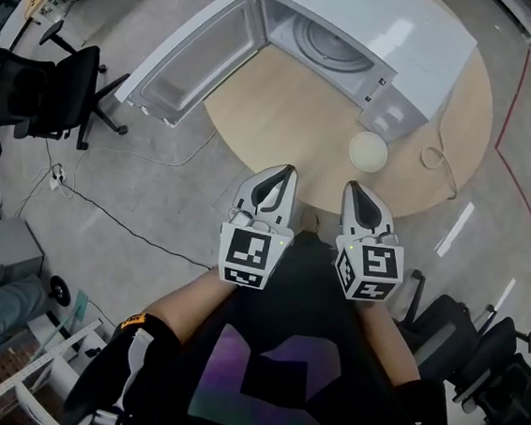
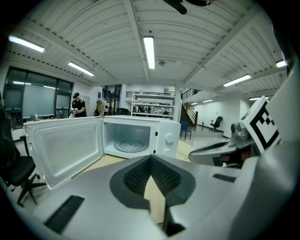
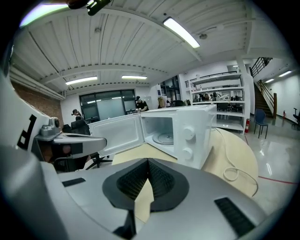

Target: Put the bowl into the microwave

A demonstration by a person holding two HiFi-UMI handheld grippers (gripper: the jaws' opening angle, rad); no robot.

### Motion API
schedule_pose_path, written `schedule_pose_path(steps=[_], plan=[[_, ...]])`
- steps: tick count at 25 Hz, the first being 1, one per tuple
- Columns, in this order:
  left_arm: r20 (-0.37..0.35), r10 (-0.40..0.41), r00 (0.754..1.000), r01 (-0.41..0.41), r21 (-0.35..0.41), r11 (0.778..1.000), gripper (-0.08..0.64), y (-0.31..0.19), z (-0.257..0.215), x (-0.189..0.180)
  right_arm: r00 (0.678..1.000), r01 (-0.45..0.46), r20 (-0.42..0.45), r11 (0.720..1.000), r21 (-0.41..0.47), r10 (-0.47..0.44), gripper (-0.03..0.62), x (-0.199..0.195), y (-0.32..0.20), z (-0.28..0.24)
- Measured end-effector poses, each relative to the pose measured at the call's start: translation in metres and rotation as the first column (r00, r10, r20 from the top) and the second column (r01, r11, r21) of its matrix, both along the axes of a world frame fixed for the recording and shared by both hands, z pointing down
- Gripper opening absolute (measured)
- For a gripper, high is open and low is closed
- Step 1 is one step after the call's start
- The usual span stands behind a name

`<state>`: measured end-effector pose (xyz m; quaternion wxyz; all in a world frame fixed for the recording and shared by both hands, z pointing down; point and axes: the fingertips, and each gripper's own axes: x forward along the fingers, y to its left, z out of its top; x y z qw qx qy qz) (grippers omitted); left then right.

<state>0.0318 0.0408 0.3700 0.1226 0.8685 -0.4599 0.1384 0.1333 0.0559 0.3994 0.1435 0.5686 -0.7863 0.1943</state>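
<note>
Round wooden table (image 1: 285,115) in open workshop; microwave (image 1: 379,30) on it, door (image 1: 192,58) swung wide. Bowl (image 1: 368,153) on tabletop just beside microwave's front corner, visible in head view only. Left gripper (image 1: 288,171) and right gripper (image 1: 352,185) near table edge; gripper views show both jaw pairs closed, tips meeting.

bowl (image 1: 368,153) on table (image 1: 277,100) beside open microwave (image 1: 379,25)

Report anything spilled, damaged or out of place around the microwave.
Nothing stands out. The microwave stands on the table with its door swung open, and the bowl sits on the table beside it, nothing spilled. A cord lies in a loose loop near the table edge.
</note>
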Motion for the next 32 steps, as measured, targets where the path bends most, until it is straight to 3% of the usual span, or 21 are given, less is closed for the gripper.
schedule_pose_path(steps=[8,16,24,32], plan=[[0.059,0.029,0.998,-0.029,-0.015,0.999,0.046,-0.016,0.024,0.050,1.000,-0.031,-0.001,0.996,-0.083,0.031,0.015,0.054,-0.010,0.030],[0.120,0.037,0.992,-0.035,-0.021,0.999,0.046,-0.032,0.038,0.089,0.999,-0.018,0.025,0.995,-0.099,0.021,0.015,0.090,-0.027,0.048],[0.122,0.031,0.992,-0.025,-0.051,0.998,0.046,-0.046,0.050,0.104,0.998,0.012,0.061,0.985,-0.172,-0.002,0.017,0.102,-0.042,0.073],[0.095,0.075,0.993,-0.065,-0.098,0.993,0.046,-0.058,0.070,0.108,0.996,-0.040,0.066,0.964,-0.262,0.059,0.018,0.113,-0.049,0.098]])
